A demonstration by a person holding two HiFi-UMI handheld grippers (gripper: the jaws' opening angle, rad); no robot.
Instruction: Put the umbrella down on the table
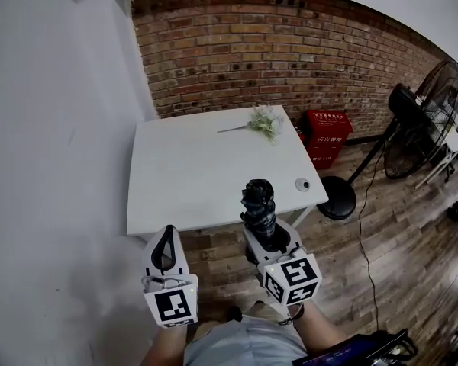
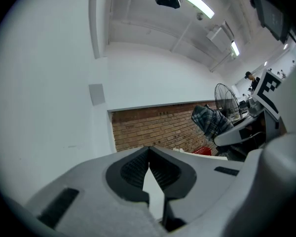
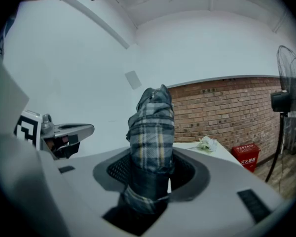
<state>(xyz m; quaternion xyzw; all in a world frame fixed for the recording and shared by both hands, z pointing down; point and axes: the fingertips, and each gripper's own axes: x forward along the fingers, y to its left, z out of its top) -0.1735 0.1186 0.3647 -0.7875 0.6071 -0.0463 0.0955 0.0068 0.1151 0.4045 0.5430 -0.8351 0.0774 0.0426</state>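
Nearest me, my right tool [image 1: 268, 240] clamps the folded umbrella [image 1: 258, 200] upright, just short of the desk [image 1: 191, 174] at twelve o'clock; my left tool [image 1: 167, 235] is closed on nothing. Laid down carelessly, it could twist in my grip or clip the desk's edge.

The umbrella [image 1: 258, 203] is folded into a dark plaid bundle and stands upright, its lower part clamped between the jaws of the right gripper [image 1: 269, 239]. It is held in the air, not on the white rectangular table [image 1: 191, 166], by the near edge toward the right corner.
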